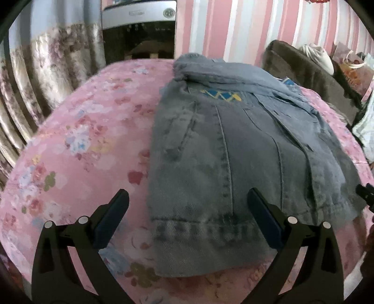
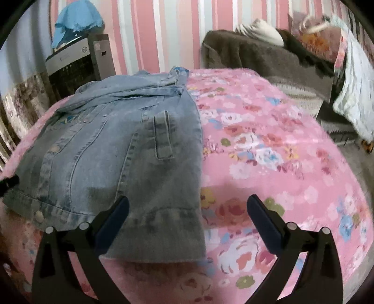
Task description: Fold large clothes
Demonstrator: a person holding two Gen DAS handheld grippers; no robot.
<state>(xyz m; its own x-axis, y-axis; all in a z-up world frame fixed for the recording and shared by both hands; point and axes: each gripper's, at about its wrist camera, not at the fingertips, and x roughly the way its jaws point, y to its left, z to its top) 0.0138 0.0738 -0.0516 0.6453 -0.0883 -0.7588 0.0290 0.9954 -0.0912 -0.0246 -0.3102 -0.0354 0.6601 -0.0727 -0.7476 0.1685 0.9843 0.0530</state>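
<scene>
A blue denim jacket [image 1: 233, 145] lies flat on the pink floral bedspread [image 1: 81, 140], sides folded in, hem nearest me. A blue and yellow zigzag patch [image 1: 222, 94] shows near its collar. My left gripper [image 1: 187, 210] stands open just above the hem's left corner, one finger over the sheet, the other over denim. In the right wrist view the denim jacket [image 2: 121, 149] fills the left half over the bedspread [image 2: 268, 152]. My right gripper [image 2: 187, 212] is open above the hem's right corner, holding nothing. The other gripper's tip [image 1: 364, 194] peeks in at the right edge.
A brown blanket [image 2: 257, 53] and pillows pile at the bed's far right. A grey appliance [image 1: 140, 25] stands behind the bed, with a blue cloth [image 2: 74, 21] on it. Floral curtains [image 1: 35, 81] hang left. A pink striped wall [image 1: 233, 28] backs the scene.
</scene>
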